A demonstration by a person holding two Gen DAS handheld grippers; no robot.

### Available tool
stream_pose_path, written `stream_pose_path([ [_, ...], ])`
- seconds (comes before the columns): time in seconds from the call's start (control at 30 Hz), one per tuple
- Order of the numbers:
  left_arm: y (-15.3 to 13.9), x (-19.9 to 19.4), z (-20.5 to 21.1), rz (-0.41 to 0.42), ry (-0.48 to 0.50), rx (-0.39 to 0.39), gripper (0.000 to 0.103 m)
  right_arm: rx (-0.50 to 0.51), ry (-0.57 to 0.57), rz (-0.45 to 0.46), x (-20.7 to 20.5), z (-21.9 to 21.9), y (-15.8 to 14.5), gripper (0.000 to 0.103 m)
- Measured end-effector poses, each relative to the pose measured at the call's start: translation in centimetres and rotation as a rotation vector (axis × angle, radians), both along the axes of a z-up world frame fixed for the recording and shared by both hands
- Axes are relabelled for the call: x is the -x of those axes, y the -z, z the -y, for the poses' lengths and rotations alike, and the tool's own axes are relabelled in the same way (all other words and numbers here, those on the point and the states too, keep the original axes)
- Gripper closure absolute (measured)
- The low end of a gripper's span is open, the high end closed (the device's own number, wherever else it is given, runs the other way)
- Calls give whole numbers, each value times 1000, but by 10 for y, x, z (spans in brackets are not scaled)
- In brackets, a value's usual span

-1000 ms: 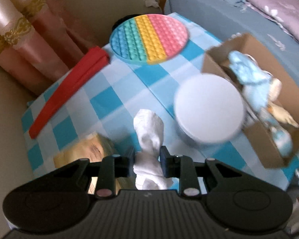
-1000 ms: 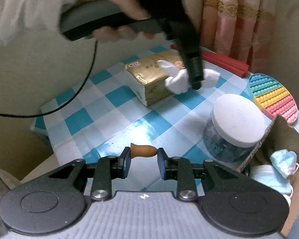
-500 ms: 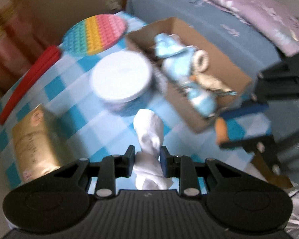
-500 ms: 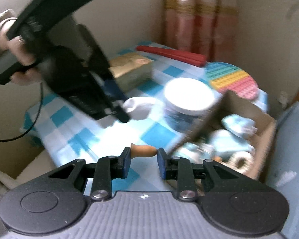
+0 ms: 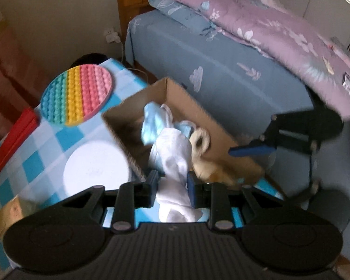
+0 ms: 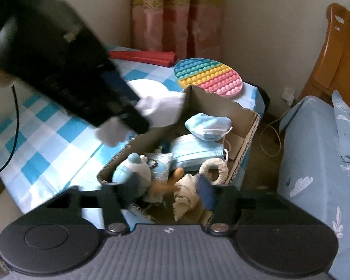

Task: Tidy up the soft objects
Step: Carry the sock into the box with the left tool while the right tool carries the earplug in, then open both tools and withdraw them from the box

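Couldn't make out the gold packet, cut off at left edge (blurred too); right gripper fingers smeared mid-opening.

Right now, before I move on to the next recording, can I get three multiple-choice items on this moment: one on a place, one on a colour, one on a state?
1. Where does the round rainbow bubble mat lie?
A. inside the cardboard box
B. on the checked tablecloth beyond the box
C. on the bed

2. What colour is the cloth in the left gripper?
A. white
B. red
C. yellow

3. How are the left gripper's jaws?
A. wide open, nothing between
B. shut on the cloth
C. shut on a jar lid

Answers:
1 B, the mat rests on the tablecloth past the cardboard box.
2 A, the cloth is plain white.
3 B, both jaws press the cloth.
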State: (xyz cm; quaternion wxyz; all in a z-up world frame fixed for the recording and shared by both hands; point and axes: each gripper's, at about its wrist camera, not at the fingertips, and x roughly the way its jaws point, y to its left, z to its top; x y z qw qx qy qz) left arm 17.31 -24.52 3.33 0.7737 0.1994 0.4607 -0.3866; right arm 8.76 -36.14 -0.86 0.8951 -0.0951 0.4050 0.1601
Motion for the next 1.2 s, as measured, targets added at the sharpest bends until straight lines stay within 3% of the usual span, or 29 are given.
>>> stream_pose_path([
  [0.1,4,-10,16,-11,-6,10,78,-19,0,3,5,2,2,15],
  [0.27,20,-18,35,-47,-18,25,75,-41,-1,9,16,4,-1,5],
  [0.33,25,-18,39,-63,-15,41,60,-34,-6,15,20,1,-3,3],
  [0.4,28,-14,41,-58,-11,40,17,-32,-9,15,24,-1,-4,2],
  [0.43,28,-11,40,-29,-17,40,13,-35,-9,15,25,-1,-4,2],
  [0.67,7,15,5,158,-110,57,7,-37,59,-18,28,-6,-2,0],
  [0.87,-1,60,-45,375,-292,-45,1,-14,245,-85,28,-13,0,0],
  [0.97,4,79,-72,361,-390,-45,1,4,373,-109,29,-15,4,0],
  [1.03,9,86,-84,308,-439,-45,1,2,447,-122,32,-18,7,0],
  [1.2,22,100,-101,242,-483,-31,1,-48,557,-131,44,-24,8,0],
])
